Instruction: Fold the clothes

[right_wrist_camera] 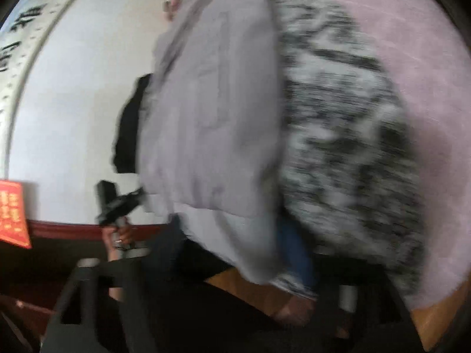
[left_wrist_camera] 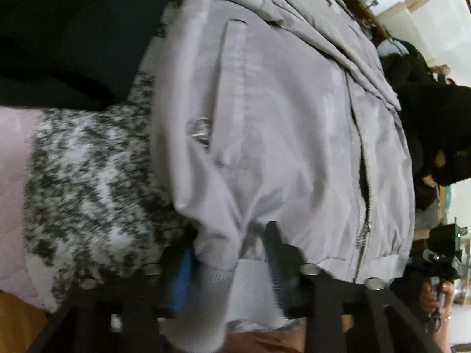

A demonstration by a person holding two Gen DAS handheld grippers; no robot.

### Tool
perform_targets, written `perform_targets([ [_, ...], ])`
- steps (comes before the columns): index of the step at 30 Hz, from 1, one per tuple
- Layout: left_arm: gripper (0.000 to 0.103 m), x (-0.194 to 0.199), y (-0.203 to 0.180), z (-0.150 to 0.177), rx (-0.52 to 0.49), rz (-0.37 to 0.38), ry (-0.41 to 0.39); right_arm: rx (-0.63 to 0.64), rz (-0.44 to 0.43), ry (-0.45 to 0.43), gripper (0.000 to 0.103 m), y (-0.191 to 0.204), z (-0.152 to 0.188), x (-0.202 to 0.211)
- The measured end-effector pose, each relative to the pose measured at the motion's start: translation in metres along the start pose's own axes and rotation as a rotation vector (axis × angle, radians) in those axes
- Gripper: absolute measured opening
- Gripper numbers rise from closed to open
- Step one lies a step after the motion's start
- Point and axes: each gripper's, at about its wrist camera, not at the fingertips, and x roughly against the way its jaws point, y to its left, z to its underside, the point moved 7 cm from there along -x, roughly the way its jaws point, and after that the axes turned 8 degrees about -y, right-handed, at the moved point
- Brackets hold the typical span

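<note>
A grey-lilac zip jacket [left_wrist_camera: 279, 123] fills the left wrist view, zipper [left_wrist_camera: 365, 182] running along its right side. My left gripper [left_wrist_camera: 229, 261] is shut on the jacket's ribbed hem [left_wrist_camera: 217, 282], with blue pads on either side of the fabric. In the right wrist view the same jacket [right_wrist_camera: 212, 123] hangs lifted and blurred. My right gripper [right_wrist_camera: 235, 253] is shut on its lower edge. A black-and-white speckled fleece garment [left_wrist_camera: 88, 176] lies beneath on a pink bedspread [left_wrist_camera: 14, 161]; it also shows in the right wrist view [right_wrist_camera: 347, 135].
The pink bedspread [right_wrist_camera: 418, 67] covers the surface, with a wooden edge [right_wrist_camera: 435, 323] at the bottom. Dark clothes [left_wrist_camera: 435, 123] lie at the right. The other hand-held gripper [right_wrist_camera: 117, 200] shows against a white wall [right_wrist_camera: 73, 103]. A red poster [right_wrist_camera: 13, 214] hangs at left.
</note>
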Motion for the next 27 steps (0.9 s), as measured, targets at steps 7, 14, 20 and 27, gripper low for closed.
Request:
perform_targets([
  [7, 0.008, 0.032, -0.028, -0.002, -0.036, 0.065, -0.103, -0.005, 0.019, -0.017, 0.014, 0.005, -0.002, -0.007],
  [14, 0.008, 0.073, -0.045, 0.044, 0.145, 0.272, -0.182, 0.040, -0.049, -0.077, 0.014, 0.028, 0.018, 0.052],
  [20, 0.008, 0.132, -0.060, 0.063, 0.234, 0.444, -0.299, -0.040, -0.156, -0.039, 0.014, 0.043, 0.062, 0.094],
  [27, 0.009, 0.133, -0.100, -0.125, 0.154, 0.419, -0.401, 0.082, -0.283, -0.227, 0.013, 0.121, -0.070, 0.141],
])
